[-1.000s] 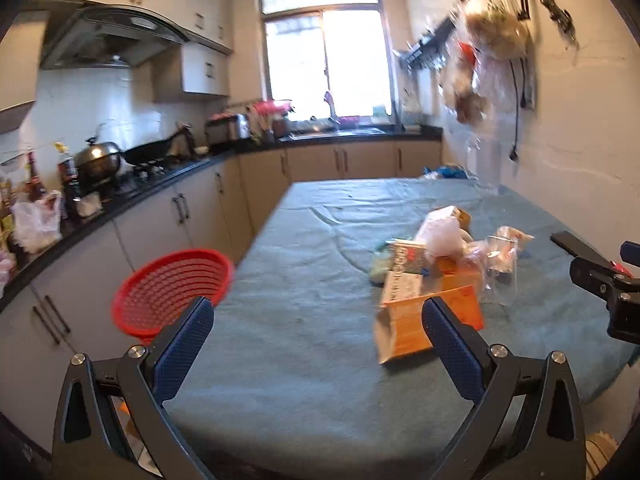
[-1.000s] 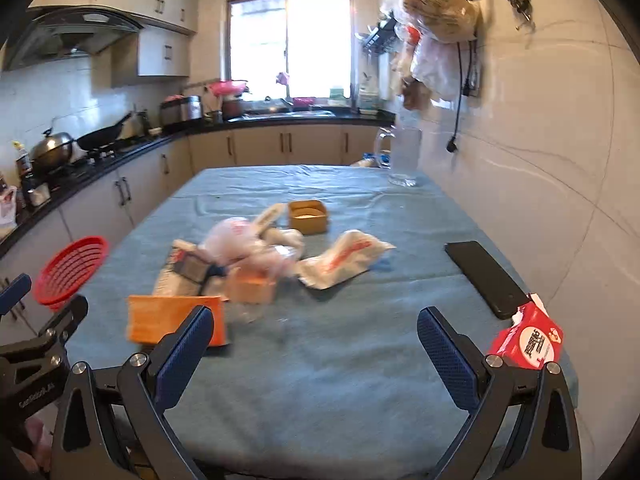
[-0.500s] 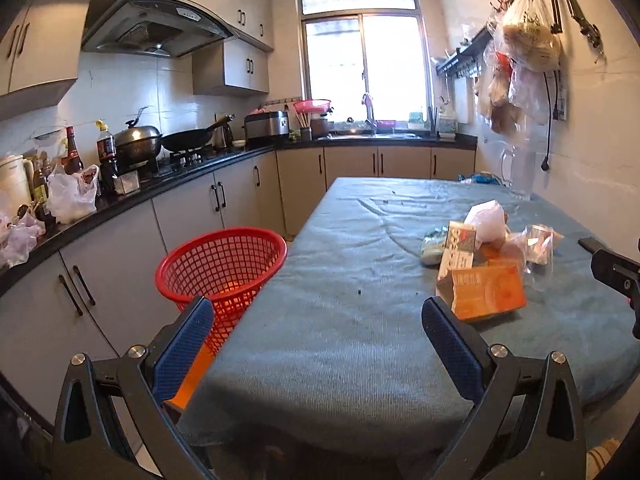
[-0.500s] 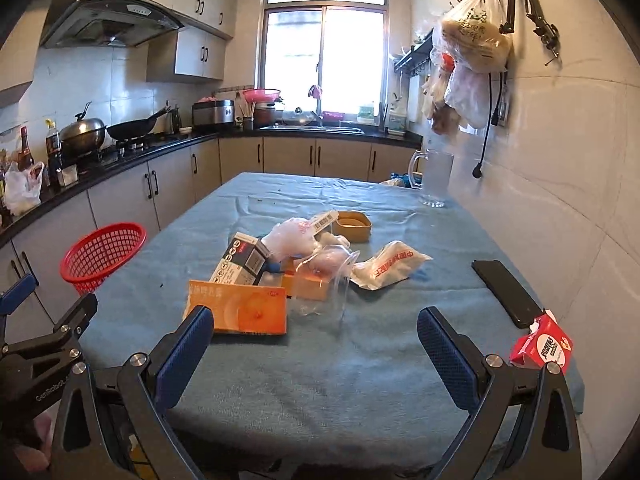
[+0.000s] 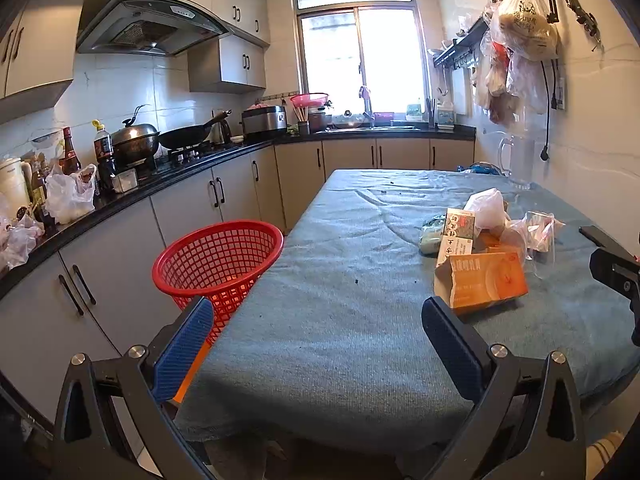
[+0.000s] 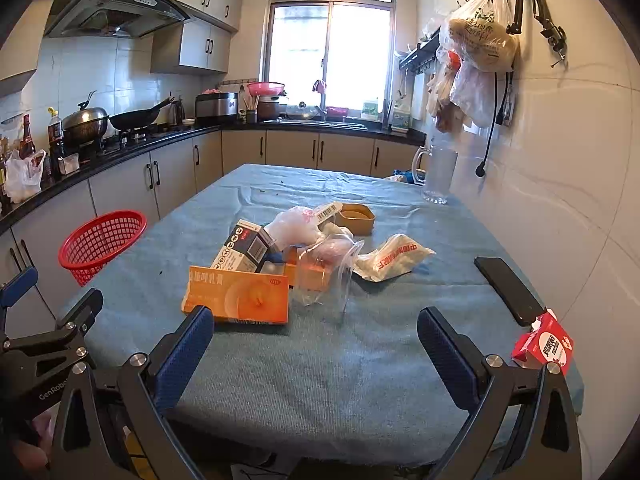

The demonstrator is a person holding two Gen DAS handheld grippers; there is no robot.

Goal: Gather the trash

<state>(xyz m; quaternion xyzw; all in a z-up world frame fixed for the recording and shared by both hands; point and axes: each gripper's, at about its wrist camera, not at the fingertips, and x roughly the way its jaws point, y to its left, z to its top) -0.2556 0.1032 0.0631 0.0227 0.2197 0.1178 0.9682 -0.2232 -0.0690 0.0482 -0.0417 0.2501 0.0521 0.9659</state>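
Observation:
A pile of trash lies on the blue-covered table (image 6: 360, 360): an orange carton (image 6: 240, 298) (image 5: 486, 282) in front, a black-and-white box (image 6: 240, 248) (image 5: 456, 232), a clear plastic cup (image 6: 326, 276), white bags (image 6: 394, 258) (image 5: 486, 208) and a small brown tub (image 6: 356, 218). A red mesh basket (image 5: 218, 258) (image 6: 100, 240) stands left of the table. My left gripper (image 5: 316, 344) is open at the table's near left edge, empty. My right gripper (image 6: 316, 352) is open short of the orange carton, holding nothing.
A black phone (image 6: 506, 290) and a red-and-white carton (image 6: 546, 346) lie at the table's right edge. A clear jug (image 6: 438, 176) stands at the far right by the wall. Counter and cabinets (image 5: 120, 220) run along the left; bags (image 6: 480, 44) hang on the right wall.
Both grippers have pulled back and lowered, away from the table. The trash pile looks farther off, and the red basket has come fully into the left view. Both stayed open.

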